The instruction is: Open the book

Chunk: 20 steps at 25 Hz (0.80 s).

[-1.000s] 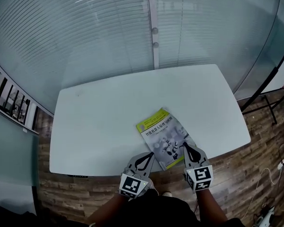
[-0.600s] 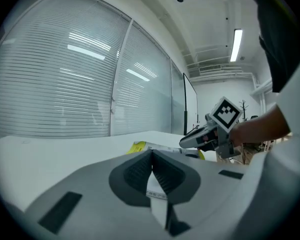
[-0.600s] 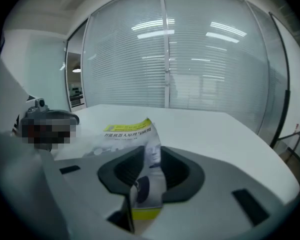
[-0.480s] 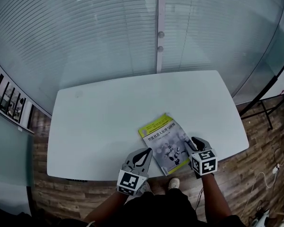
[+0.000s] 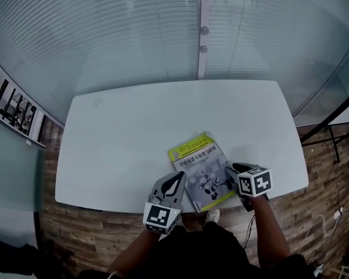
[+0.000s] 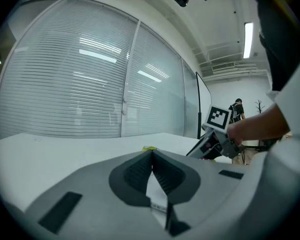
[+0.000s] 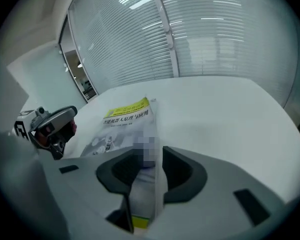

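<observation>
Fingers (image 6: 132, 176) of the left gripper (image 5: 177, 179) are clenched, empty, just left of the yellow-and-grey paperback book (image 5: 199, 167) lying low-centre on the white tabletop (image 5: 122, 132). Further right, the right gripper (image 5: 229, 170) has just opened its fingers wide, then eased in. They straddle the book's right edge unpressed, probably to lift the cover.

Left gripper (image 5: 178, 180) closed, right (image 5: 230, 169) just parted

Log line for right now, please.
book closed on table | left gripper shut, beside book | right gripper open, jaws just narrowing, book edge between
</observation>
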Tool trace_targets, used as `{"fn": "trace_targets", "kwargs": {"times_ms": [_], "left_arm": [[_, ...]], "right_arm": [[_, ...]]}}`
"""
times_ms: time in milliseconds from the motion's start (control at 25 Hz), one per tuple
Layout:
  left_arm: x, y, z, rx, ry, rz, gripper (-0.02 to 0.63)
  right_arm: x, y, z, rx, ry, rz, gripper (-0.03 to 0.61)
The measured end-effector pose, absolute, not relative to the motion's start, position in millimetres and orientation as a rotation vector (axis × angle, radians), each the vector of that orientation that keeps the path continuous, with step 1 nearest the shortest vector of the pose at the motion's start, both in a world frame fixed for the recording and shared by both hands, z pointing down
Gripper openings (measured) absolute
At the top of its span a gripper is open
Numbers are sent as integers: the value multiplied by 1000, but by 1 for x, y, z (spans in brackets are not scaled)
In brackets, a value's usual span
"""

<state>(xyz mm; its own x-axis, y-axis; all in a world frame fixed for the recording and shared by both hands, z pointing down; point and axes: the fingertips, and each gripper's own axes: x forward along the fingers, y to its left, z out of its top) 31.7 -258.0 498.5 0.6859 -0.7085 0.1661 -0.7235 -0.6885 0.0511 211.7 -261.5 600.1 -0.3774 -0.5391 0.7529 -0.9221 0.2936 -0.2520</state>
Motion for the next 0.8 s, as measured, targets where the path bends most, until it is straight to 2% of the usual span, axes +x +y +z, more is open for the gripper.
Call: {"fn": "trace_targets", "kwargs": {"times_ms": [120, 440, 560, 800], "left_arm": [[25, -261, 497, 2750, -1240, 200, 14], [17, -264, 504, 2713, -1307, 268, 14], [20, -262, 506, 2708, -1306, 276, 14], [21, -262, 514, 2684, -1310, 281, 14]], "right_arm": [[208, -261, 602, 1253, -2042, 988, 117], [202, -261, 607, 1061, -2070, 1145, 132], [199, -260, 608, 1000, -2085, 1208, 109], [197, -262, 608, 979, -2120, 1254, 115]]}}
